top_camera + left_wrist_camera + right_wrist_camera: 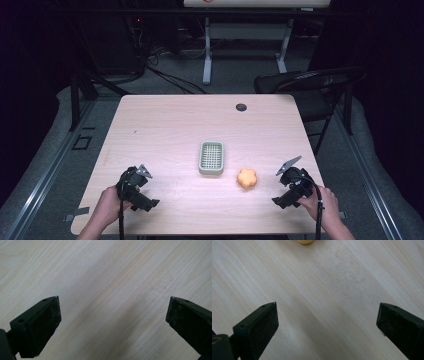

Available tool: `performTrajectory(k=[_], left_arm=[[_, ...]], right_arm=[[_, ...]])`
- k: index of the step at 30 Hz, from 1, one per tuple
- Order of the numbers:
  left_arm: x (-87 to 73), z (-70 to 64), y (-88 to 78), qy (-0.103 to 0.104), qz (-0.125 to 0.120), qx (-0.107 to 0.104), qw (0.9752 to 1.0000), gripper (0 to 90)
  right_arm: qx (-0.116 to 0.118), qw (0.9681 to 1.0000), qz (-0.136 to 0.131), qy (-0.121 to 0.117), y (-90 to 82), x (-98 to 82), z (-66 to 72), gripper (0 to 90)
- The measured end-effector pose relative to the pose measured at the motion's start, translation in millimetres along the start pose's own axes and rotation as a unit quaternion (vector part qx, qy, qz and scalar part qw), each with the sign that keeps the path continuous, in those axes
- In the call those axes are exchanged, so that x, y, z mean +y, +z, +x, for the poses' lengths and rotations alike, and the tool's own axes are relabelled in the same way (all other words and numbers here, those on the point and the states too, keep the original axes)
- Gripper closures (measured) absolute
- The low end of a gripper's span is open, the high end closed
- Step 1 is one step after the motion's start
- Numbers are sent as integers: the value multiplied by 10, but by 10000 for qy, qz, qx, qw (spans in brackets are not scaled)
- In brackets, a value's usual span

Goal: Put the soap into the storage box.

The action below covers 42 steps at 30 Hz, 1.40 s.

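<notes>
A pale green rectangular dish with a grid insert lies near the middle of the wooden table. Just right of it sits an orange flower-shaped object, whose edge peeks in at the top of the right gripper view. My left gripper rests near the front left edge, held by a hand. Its jaws stand wide open over bare wood. My right gripper is at the front right, right of the orange object. It is open too, with nothing between its jaws.
A small dark round grommet is set in the table near the back edge. A black folding chair stands at the table's back right. A white desk frame and cables lie on the floor beyond.
</notes>
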<state>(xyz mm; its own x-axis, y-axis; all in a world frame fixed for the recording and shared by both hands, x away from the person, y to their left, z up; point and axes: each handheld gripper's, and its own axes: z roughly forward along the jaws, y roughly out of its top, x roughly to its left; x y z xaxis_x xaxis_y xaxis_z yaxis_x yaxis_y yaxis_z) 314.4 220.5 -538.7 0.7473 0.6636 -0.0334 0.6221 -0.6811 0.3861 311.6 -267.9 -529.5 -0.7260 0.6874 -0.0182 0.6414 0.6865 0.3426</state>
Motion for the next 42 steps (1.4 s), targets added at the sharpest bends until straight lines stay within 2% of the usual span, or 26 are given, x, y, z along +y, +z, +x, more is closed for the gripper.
performTrajectory(k=[7, 10, 13, 14, 19, 25, 28, 34, 37, 42], left_arm=[[-24, 5, -2, -58, -27, -6, 10000, 1], [-41, 20, -14, -130, -15, -10, 9999, 1], [-41, 25, -19, -132, -39, -12, 9999, 1], [-35, 22, -15, -129, -25, -5, 9999, 1], [-48, 7, -10, -100, -2, 25, 9999, 1], [-72, -2, -12, -109, -29, -2, 9999, 1], [-89, 13, -6, -127, 32, -28, 9999, 1], [-121, 42, -14, -202, -18, -50, 9998, 1], [-111, 3, -13, -134, 23, -50, 9999, 1], [-147, 0, -29, -185, 18, 37, 9998, 1]], right_arm=[[-135, 9998, 148, 44, 21, 28, -4, 0], [-23, 9997, 208, 156, 48, 53, 8, 0], [18, 9995, 270, 140, 66, 68, 12, 0], [96, 9994, 289, 168, 82, 77, 12, 0], [110, 9994, 212, 239, 66, 113, 17, 0], [159, 9998, 126, 89, 56, 294, 53, 0], [144, 9998, 106, 24, 55, 356, 77, 0], [74, 9998, 60, -196, 64, 542, 101, 0], [156, 9997, 31, -193, 110, 585, 99, 0], [-6, 9998, -31, -209, 73, 629, 87, 0]])
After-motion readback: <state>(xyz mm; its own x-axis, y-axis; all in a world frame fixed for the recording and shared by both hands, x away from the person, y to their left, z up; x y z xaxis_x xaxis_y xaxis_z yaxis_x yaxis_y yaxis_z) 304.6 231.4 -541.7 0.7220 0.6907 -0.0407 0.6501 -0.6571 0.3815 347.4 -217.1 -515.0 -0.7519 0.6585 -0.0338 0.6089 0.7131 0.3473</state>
